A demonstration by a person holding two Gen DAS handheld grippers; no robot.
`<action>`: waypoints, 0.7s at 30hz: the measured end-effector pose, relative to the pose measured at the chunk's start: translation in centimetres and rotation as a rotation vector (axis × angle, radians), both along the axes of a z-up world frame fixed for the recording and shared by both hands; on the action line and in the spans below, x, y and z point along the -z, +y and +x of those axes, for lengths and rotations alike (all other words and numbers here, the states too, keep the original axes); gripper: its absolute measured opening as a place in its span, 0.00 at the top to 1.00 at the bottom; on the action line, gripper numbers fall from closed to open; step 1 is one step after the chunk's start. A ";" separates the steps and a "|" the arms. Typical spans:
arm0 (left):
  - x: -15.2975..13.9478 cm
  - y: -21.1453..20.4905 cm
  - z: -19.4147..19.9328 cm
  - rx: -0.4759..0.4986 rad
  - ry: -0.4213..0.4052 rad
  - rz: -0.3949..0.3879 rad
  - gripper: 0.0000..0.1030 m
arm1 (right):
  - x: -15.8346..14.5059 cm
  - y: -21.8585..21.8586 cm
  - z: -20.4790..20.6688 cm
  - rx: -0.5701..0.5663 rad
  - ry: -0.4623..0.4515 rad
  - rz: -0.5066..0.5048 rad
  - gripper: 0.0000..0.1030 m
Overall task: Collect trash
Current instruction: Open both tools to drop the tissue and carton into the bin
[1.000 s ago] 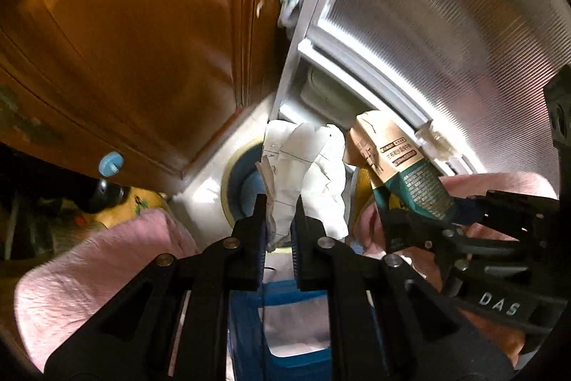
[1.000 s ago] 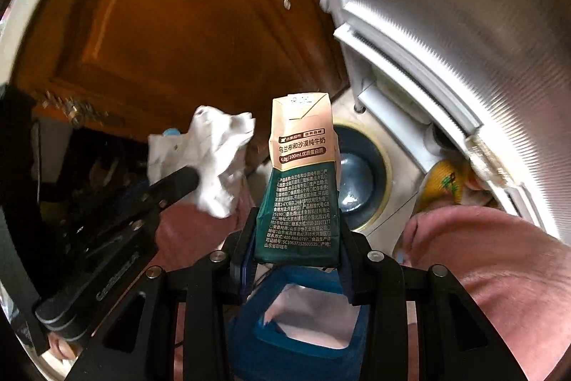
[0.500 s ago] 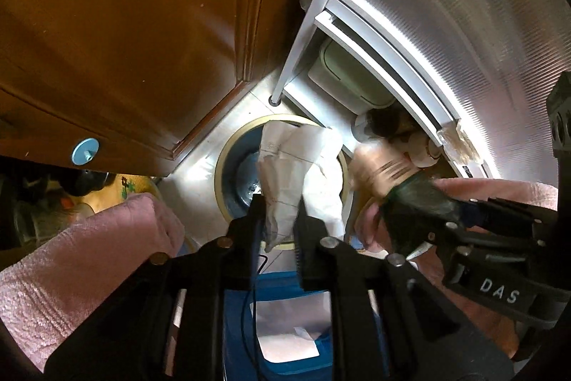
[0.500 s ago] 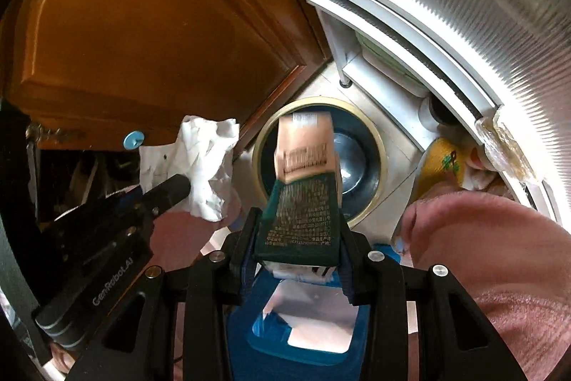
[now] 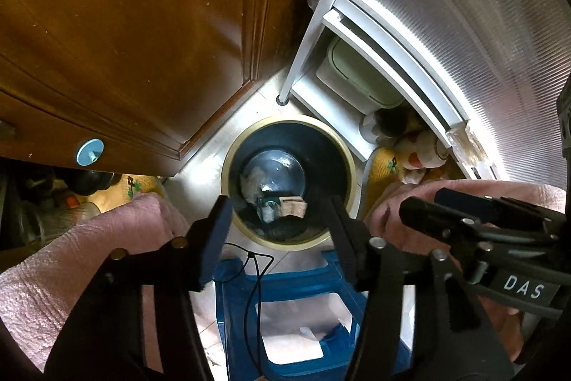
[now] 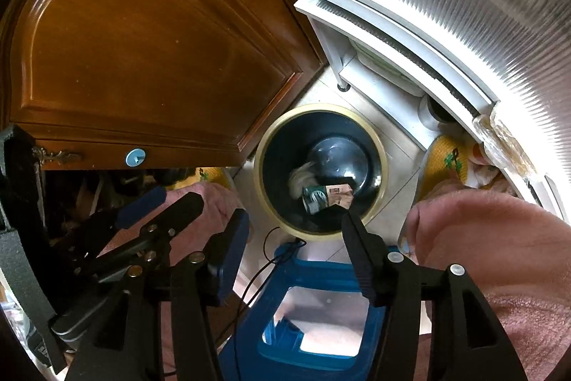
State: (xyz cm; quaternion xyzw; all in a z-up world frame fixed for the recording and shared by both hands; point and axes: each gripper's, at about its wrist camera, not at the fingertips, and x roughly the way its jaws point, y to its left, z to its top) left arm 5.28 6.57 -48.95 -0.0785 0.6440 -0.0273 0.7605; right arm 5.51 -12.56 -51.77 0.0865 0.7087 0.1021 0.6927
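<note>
A round dark trash bin with a gold rim stands on the floor below both grippers. Inside it lie a brown-and-green milk carton and a crumpled white paper. My left gripper hangs above the bin, its jaws opening with nothing between them. My right gripper is also above the bin, jaws opening and empty. Each gripper shows at the side of the other's view, the right gripper and the left gripper.
A brown wooden cabinet door rises on the left and a ribbed white panel on the right. A blue plastic stool sits just below the grippers. Pink sleeves flank the view. A grey lidded container stands behind the bin.
Both grippers sank toward the bin and opened. The white paper left the left jaws and the carton left the right jaws; both now lie inside the bin.
</note>
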 end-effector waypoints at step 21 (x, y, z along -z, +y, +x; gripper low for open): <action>-2.6 -0.2 -0.4 0.010 -0.122 0.012 0.38 | -0.6 -1.8 -0.4 -0.014 -0.016 -0.002 0.46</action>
